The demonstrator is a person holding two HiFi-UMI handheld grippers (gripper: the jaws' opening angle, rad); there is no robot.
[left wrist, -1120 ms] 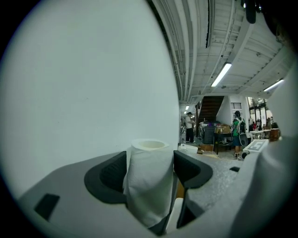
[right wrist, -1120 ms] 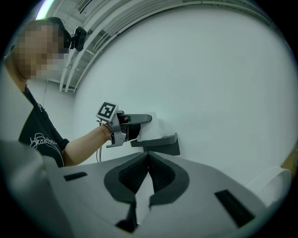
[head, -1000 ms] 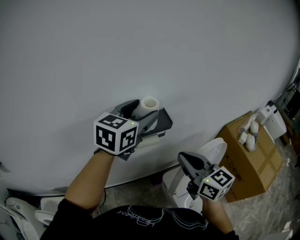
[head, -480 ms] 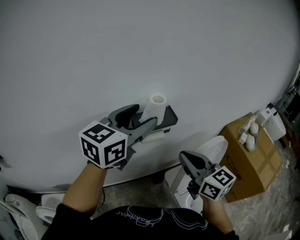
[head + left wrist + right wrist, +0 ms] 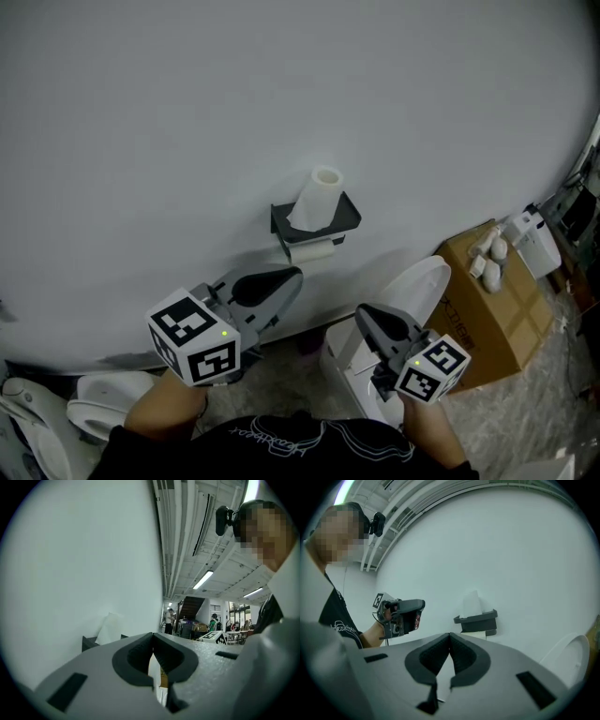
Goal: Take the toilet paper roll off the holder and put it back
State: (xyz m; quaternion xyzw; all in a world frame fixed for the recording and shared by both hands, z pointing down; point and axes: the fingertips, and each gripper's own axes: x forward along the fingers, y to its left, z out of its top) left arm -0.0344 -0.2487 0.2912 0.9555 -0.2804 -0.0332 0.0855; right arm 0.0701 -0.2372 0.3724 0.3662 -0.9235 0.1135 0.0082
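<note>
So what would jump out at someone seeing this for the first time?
A white toilet paper roll stands upright on a dark holder, alone on a bare pale wall. Below it the left gripper and right gripper, each carrying a black-and-white marker cube, point toward the wall; the left's jaws have just closed on nothing, and the right is shut and empty too.

Left gripper (image 5: 292,277) just closed, empty; right (image 5: 363,316) shut

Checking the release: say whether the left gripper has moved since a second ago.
Yes. The left gripper has drawn back from the wall holder, down-left in the head view, leaving the roll on it. Its jaws have just closed, empty.
</note>
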